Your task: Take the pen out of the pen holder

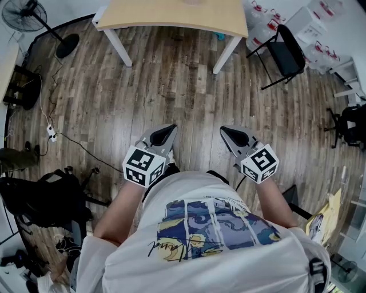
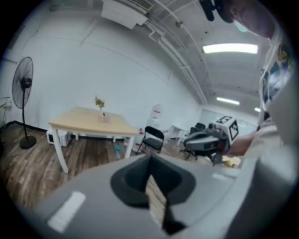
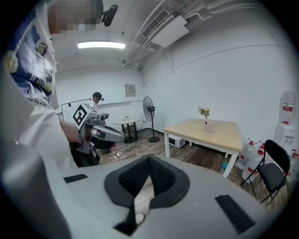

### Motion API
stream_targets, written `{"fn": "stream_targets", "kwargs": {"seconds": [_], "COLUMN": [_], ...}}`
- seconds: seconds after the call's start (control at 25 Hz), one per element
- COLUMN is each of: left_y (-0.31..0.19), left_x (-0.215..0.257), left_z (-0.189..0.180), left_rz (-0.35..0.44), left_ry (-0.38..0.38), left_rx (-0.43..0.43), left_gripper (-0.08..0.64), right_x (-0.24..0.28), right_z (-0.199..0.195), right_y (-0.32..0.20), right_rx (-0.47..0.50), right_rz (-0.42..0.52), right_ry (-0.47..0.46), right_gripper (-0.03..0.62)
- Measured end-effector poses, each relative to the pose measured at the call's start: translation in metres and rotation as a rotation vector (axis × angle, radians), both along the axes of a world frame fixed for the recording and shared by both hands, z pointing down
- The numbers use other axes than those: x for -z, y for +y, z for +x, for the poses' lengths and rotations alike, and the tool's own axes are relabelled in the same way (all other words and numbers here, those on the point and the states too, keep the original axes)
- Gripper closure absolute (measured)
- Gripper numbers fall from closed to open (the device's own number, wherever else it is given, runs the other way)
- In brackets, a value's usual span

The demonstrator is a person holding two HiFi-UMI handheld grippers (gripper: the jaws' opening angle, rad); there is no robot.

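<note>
A light wooden table (image 1: pixel 171 14) stands across the room at the top of the head view. On it stands a small pale holder (image 2: pixel 103 116) (image 3: pixel 206 123) with a sprig rising from it; no pen can be made out at this distance. My left gripper (image 1: pixel 171 127) (image 2: pixel 150 158) is held in front of the person's waist over the floor, jaws shut and empty. My right gripper (image 1: pixel 223 129) (image 3: pixel 149 158) is level with it a little to the right, also shut and empty. Each gripper shows in the other's view: the right (image 2: pixel 205 140), the left (image 3: pixel 100 133).
Wooden floor lies between me and the table. A standing fan (image 1: pixel 31 17) is at the far left and a black folding chair (image 1: pixel 286 51) beside water bottles (image 1: pixel 260 14) at the right. A power strip (image 1: pixel 51 133) with cables and black bags (image 1: pixel 40 197) lie at the left. Another person (image 3: pixel 96 100) stands far behind.
</note>
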State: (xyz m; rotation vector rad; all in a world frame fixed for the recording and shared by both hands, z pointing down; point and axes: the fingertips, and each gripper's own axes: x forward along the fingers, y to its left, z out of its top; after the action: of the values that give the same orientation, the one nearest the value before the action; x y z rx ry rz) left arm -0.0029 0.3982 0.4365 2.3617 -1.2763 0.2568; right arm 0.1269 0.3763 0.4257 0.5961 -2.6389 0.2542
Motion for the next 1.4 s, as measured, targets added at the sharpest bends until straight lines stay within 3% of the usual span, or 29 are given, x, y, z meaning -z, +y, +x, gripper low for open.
{"fn": "stream_targets", "kwargs": {"seconds": [0.24,0.52,0.72,0.84,1.0,1.12,1.32,1.4], "left_y": [-0.034,-0.065,-0.101,-0.134,-0.199,-0.256,-0.351,-0.385], "left_x": [-0.007,-0.015,-0.023,-0.022,-0.016,-0.009,-0.002,-0.002], "left_z": [-0.071,-0.099,-0.105,-0.110,-0.117,-0.098,-0.071,-0.069], "left_rz": [0.007,0.010,-0.009,-0.004,-0.007,-0.012,0.016,0.018], "left_ry": [-0.006,0.031,0.018,-0.033,-0.068,-0.063,-0.162,-0.161], "left_rx": [-0.001,0.017,0.034,0.067,0.126,0.113,0.093,0.113], "left_gripper": [0.555,0.555,0.555,0.555,0.544,0.523,0.527,0.534], "right_x": [0.005,0.002,-0.003,-0.007,0.000,0.012,0.010,0.006], "right_z": [-0.081,-0.110,-0.111,-0.110,-0.116,-0.109,-0.082,-0.071], "right_y": [-0.034,-0.064,-0.106,-0.144,-0.220,-0.280,-0.357,-0.383], "right_rx": [0.014,0.014,0.005,0.002,0.035,0.061,0.062,0.048], "right_rz": [0.016,0.002,-0.008,-0.020,-0.010,0.025,0.026,0.021], "right_ry": [-0.013,0.022,-0.021,-0.072,-0.133,-0.131,-0.138,-0.128], "right_gripper": [0.586,0.586,0.586,0.584,0.555,0.536,0.511,0.511]}}
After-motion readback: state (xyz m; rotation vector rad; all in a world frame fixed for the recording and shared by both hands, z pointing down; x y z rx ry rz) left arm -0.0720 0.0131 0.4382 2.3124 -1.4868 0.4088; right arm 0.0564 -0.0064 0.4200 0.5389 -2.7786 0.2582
